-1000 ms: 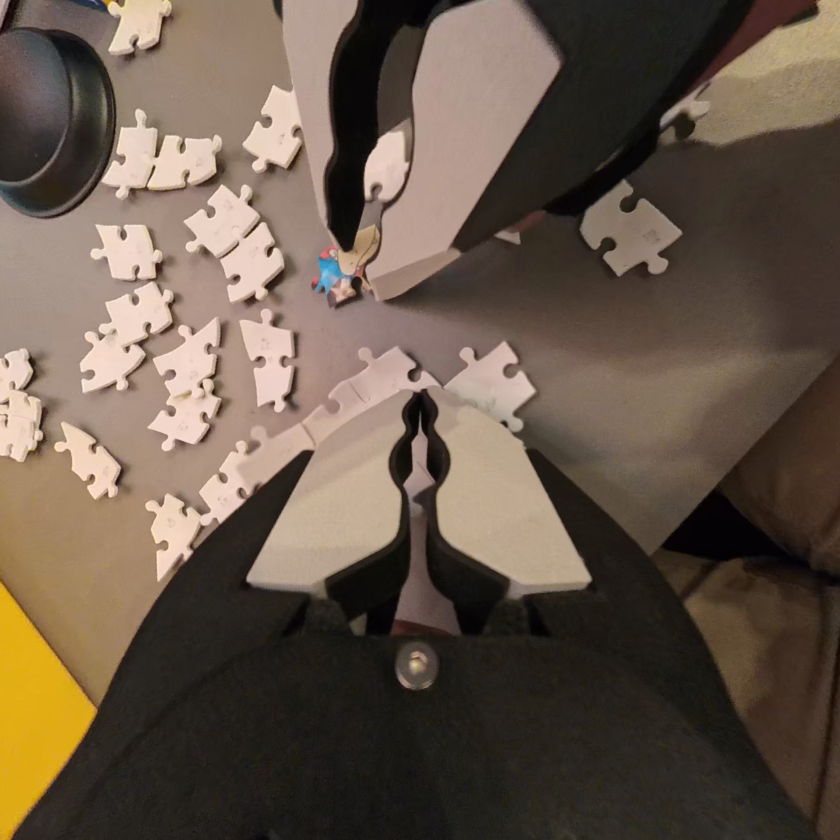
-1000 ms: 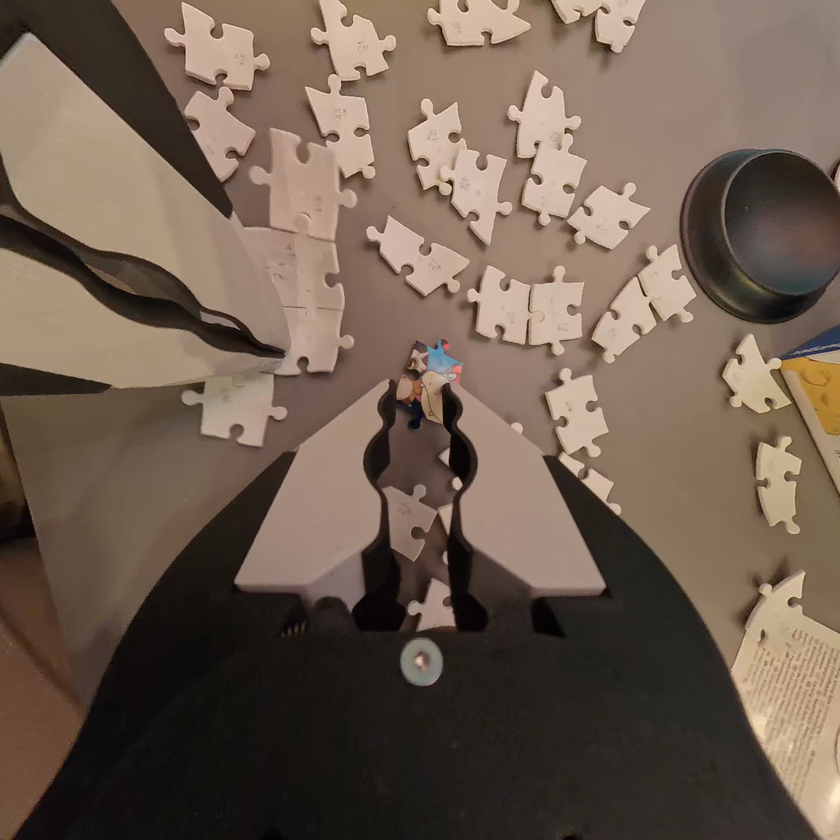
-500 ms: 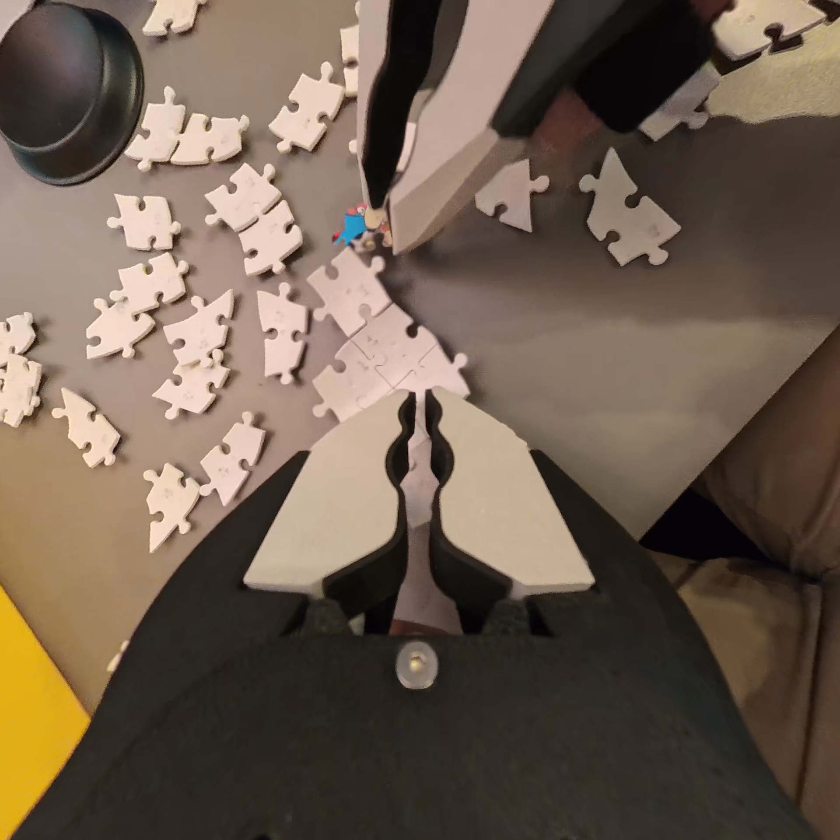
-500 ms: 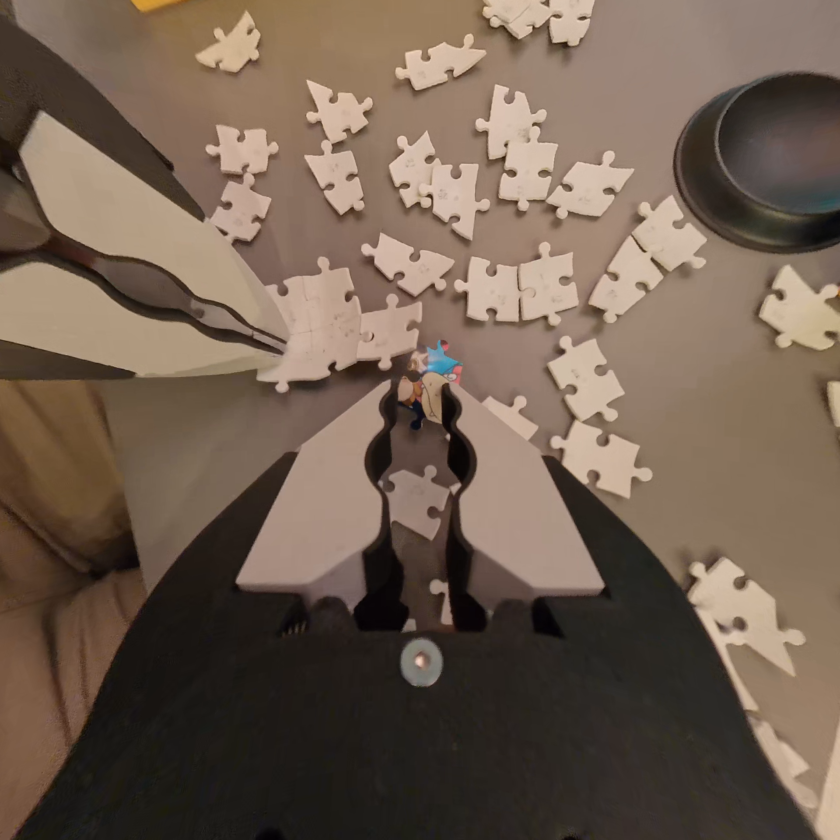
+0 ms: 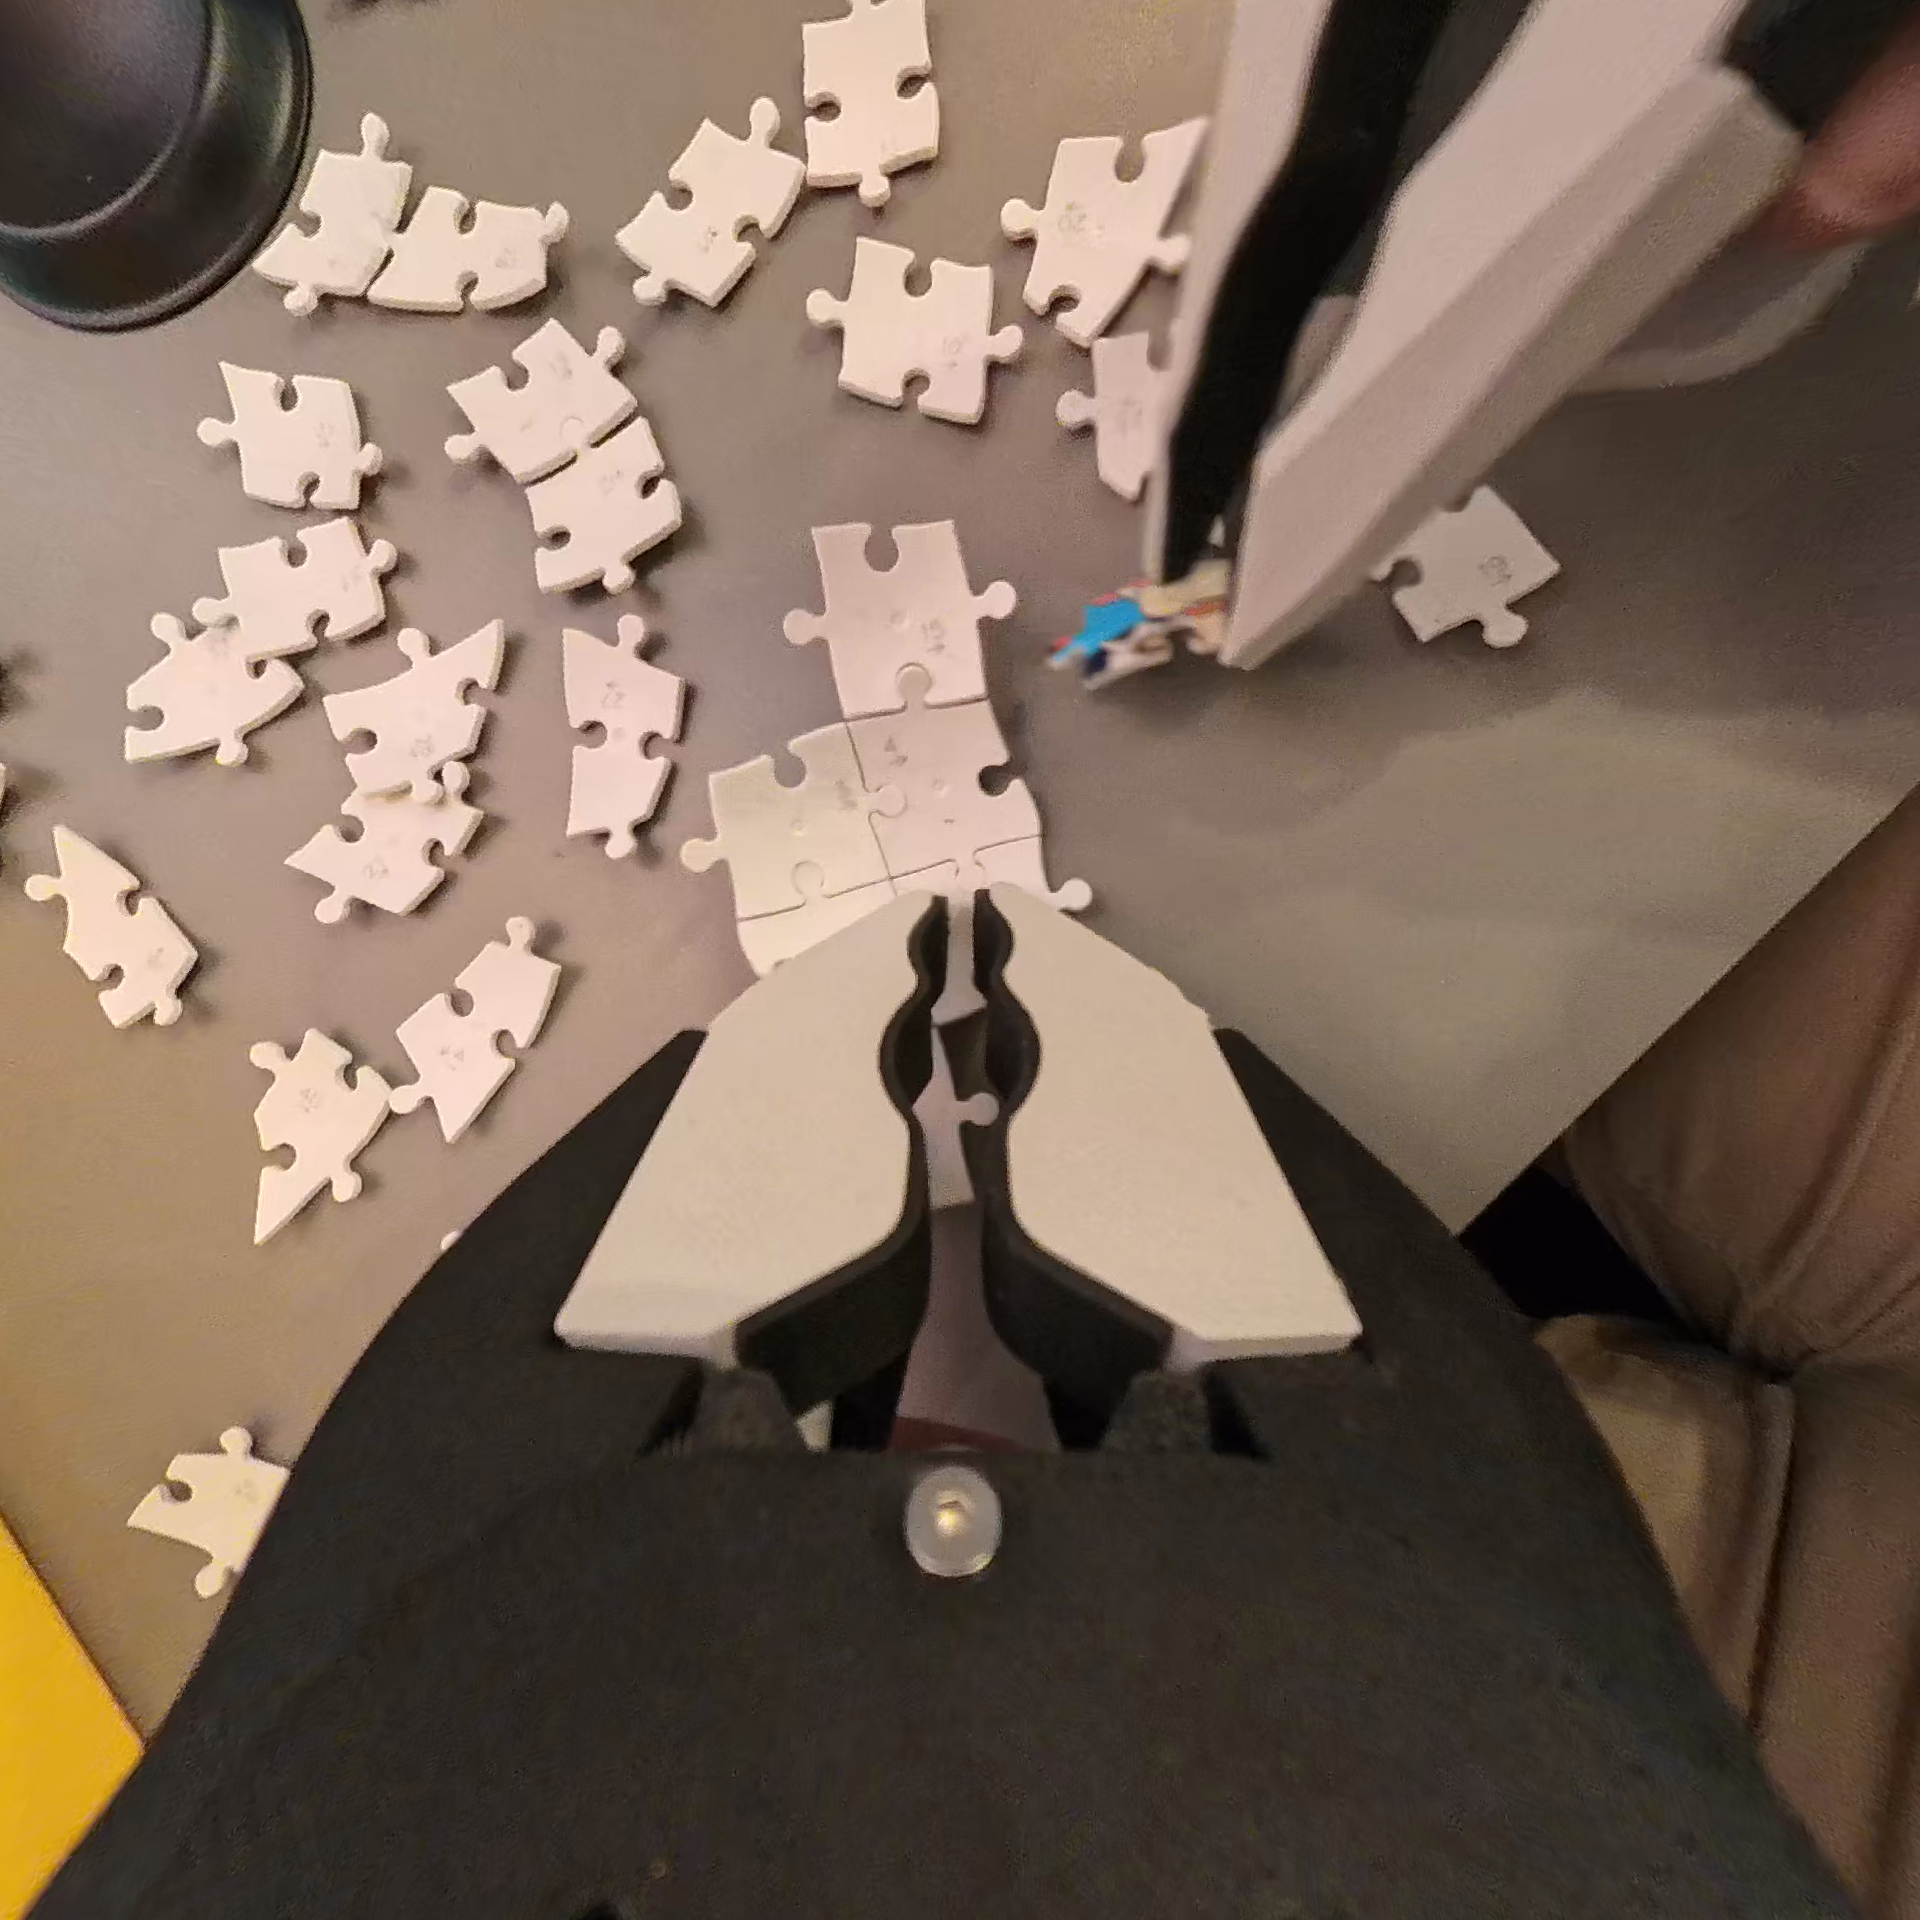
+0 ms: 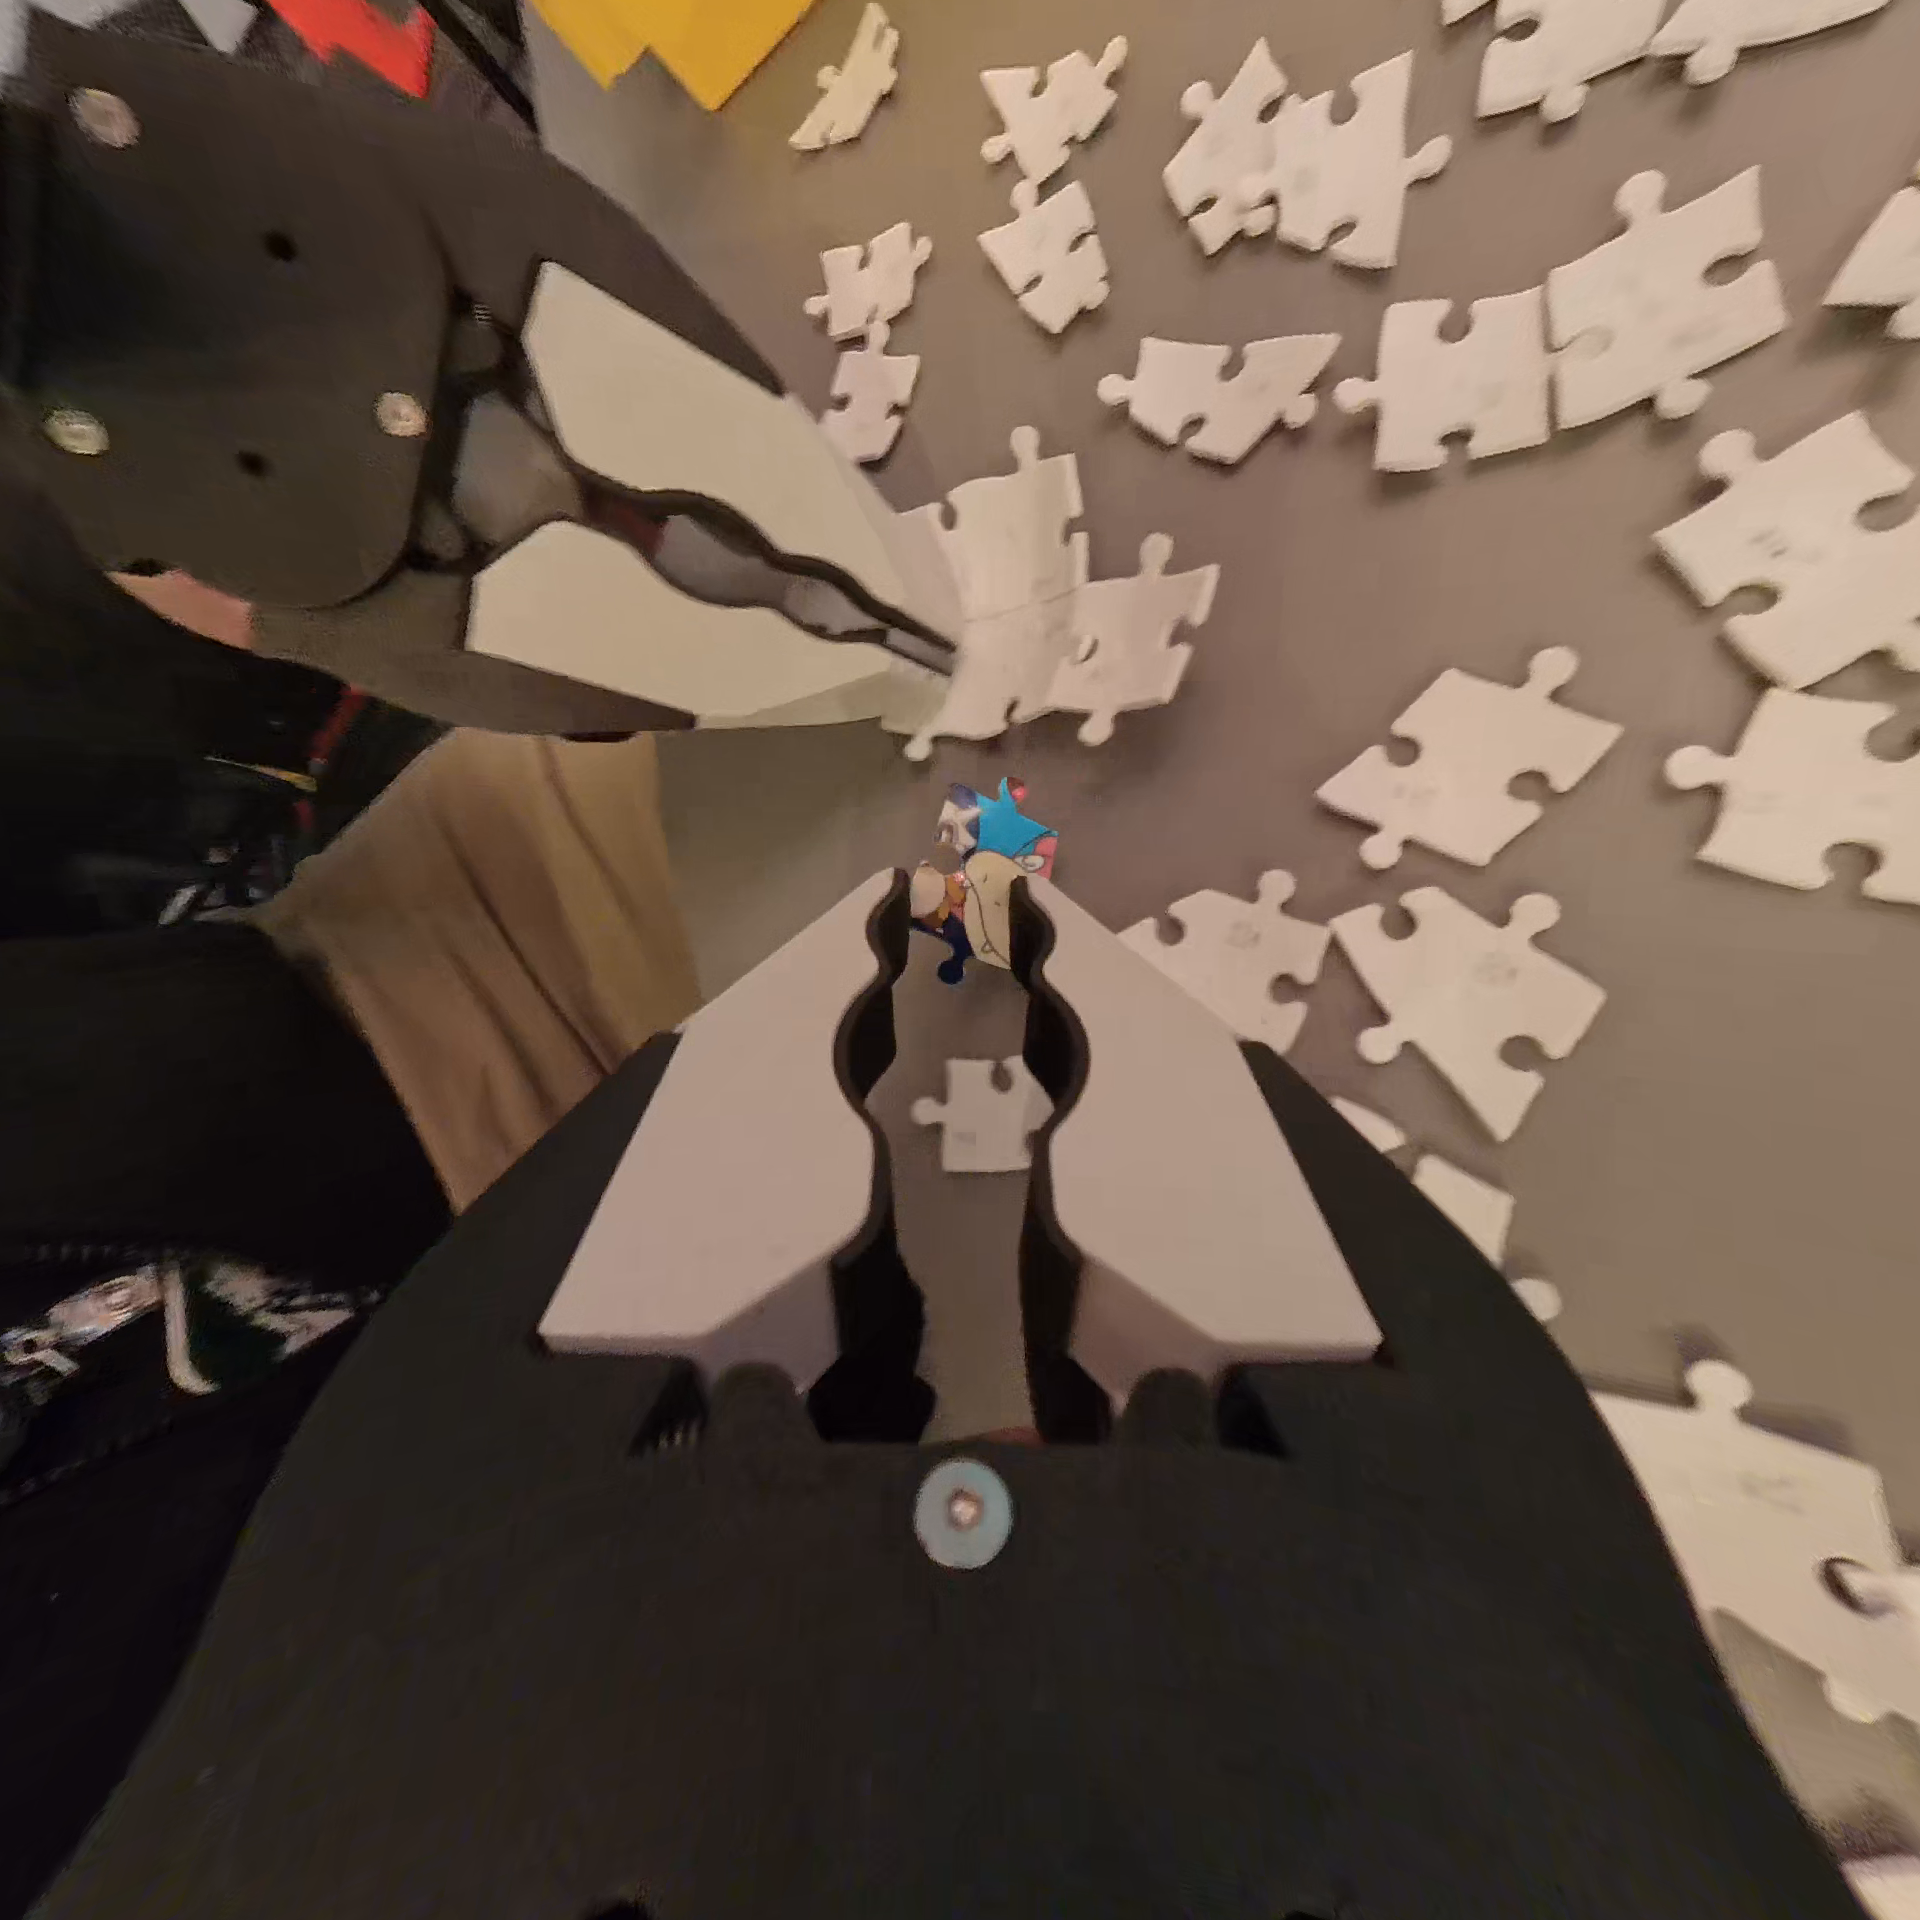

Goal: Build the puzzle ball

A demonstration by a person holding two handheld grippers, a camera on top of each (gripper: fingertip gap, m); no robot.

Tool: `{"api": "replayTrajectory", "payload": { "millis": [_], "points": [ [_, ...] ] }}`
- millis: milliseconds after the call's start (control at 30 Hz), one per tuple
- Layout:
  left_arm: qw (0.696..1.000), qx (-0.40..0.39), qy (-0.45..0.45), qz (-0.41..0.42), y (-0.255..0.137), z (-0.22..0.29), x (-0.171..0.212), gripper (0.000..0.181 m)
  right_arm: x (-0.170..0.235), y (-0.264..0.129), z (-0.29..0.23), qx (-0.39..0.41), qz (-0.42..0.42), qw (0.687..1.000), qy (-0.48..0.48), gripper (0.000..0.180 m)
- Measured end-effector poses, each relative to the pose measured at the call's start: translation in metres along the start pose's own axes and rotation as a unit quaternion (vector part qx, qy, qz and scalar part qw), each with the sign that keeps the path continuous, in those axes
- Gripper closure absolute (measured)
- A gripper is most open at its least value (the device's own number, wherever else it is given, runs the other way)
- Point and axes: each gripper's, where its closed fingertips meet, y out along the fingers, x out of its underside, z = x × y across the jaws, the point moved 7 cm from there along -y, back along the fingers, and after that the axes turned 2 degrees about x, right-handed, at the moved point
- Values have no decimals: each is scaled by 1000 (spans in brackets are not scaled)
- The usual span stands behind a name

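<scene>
My left gripper [image 5: 961, 906] is shut on the near edge of a joined cluster of white puzzle pieces [image 5: 894, 748] and holds it over the grey table [image 5: 1351, 831]. The same cluster [image 6: 1039, 613] and left gripper [image 6: 940, 655] show in the right wrist view at upper left. My right gripper [image 6: 966, 899] is shut on a coloured puzzle piece [image 6: 992, 862], printed side up. In the left wrist view that gripper [image 5: 1210, 582] comes in from the upper right, with the coloured piece [image 5: 1132, 629] at its tips, to the right of the cluster and apart from it.
Several loose white puzzle pieces [image 5: 416, 717] lie face down across the table [image 6: 1299, 644]. A black round bowl [image 5: 135, 145] stands at the far left. A yellow sheet [image 5: 52, 1683] lies at the near left edge. Tan upholstery [image 5: 1766, 1247] lies beyond the table's right edge. The grippers' ends are close to 6 cm from one another. The black round bowl [image 5: 135, 145] is about 20 cm from both grippers' fingertips.
Both grippers have tilted and shifted. The coloured piece has swung from beside the cluster's top edge out to its right. The cluster has turned more upright in the left wrist view.
</scene>
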Motion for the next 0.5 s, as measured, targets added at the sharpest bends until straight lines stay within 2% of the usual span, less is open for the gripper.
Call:
{"api": "replayTrajectory", "payload": {
  "millis": [133,233,433,500],
  "points": [
    [1000,-9,-12,4,2,0,-3,176,2,-9,-13,-52,34,998,28,162],
    [999,-17,-6,37,-5,0,-12,172,0,-17,-17,-92,70,992,49,162],
    [979,79,36,186,-33,10,-35,162,-8,-27,-26,-172,113,977,62,162],
    [972,93,59,206,-37,11,-37,163,-10,-28,-26,-194,115,972,68,163]
  ]
}}
